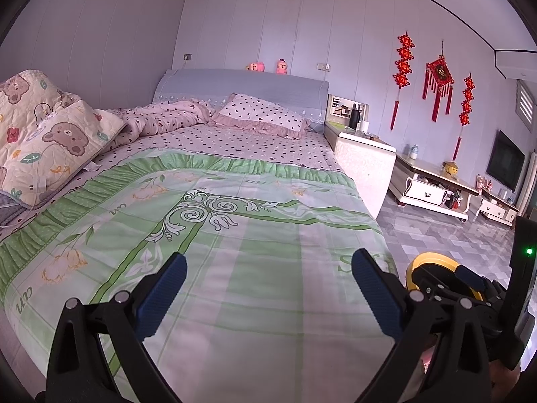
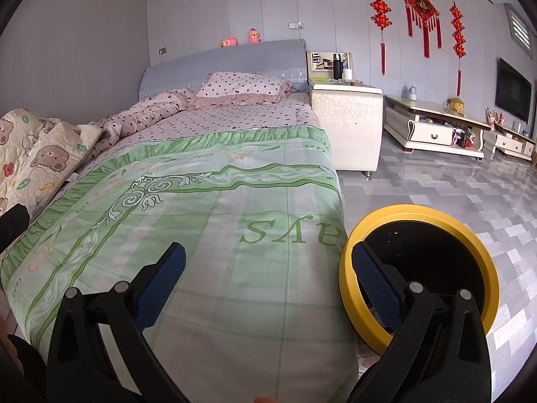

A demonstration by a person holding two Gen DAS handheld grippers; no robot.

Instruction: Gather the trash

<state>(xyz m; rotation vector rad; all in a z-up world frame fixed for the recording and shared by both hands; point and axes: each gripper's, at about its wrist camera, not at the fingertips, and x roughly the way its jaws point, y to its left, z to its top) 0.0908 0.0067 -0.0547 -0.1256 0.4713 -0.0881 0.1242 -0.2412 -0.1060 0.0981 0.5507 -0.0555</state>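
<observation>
A trash bin with a yellow rim (image 2: 419, 210) and a black inside stands on the floor at the bed's right side; its rim (image 1: 433, 258) also shows in the left wrist view. My right gripper (image 2: 268, 252) is open and empty, with its right finger over the bin's near rim and its left finger over the green quilt (image 2: 208, 235). Above the same quilt (image 1: 235, 268), my left gripper (image 1: 268, 262) is open with nothing between its fingers. A small pale crumpled scrap (image 1: 90, 167) lies by the bear-print blanket (image 1: 50, 134).
Pink dotted pillow (image 1: 261, 114) and bedding lie at the headboard. A white bedside cabinet (image 2: 345, 124) stands right of the bed, with low TV cabinets (image 2: 436, 131) along the wall and grey tiled floor (image 2: 436, 184) between them.
</observation>
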